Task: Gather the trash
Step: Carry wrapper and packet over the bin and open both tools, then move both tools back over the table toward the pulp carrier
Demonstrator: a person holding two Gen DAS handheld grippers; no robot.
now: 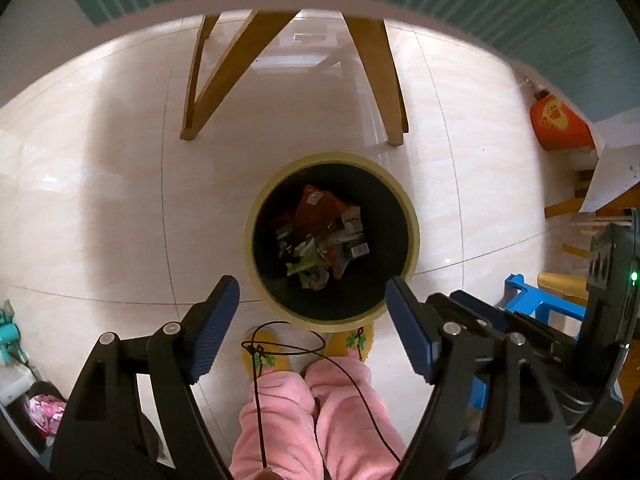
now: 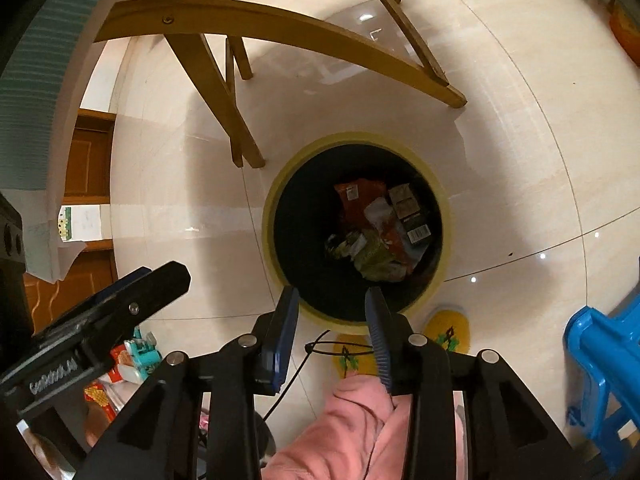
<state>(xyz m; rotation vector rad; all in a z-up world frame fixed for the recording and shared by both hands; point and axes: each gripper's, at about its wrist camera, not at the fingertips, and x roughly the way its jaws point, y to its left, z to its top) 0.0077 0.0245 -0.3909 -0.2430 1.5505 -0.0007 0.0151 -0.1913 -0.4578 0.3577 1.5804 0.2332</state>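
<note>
A round bin with a pale yellow rim (image 1: 256, 216) and black inside stands on the tiled floor. Crumpled wrappers (image 1: 320, 240) lie at its bottom, red, white and green ones. It also shows in the right wrist view (image 2: 268, 216) with the wrappers (image 2: 380, 232) inside. My left gripper (image 1: 312, 296) hovers above the bin's near edge, open wide and empty. My right gripper (image 2: 332, 300) also hovers above the near edge, open and empty. The left gripper's body (image 2: 104, 316) shows at the left of the right wrist view.
Wooden chair legs (image 1: 216, 76) stand just beyond the bin. The person's pink trousers (image 1: 312, 412) and yellow slippers (image 1: 352, 342) are right under the grippers. A blue plastic stool (image 2: 600, 376) is at the right, an orange container (image 1: 560, 124) farther back, and small items (image 2: 132, 356) lie at the left.
</note>
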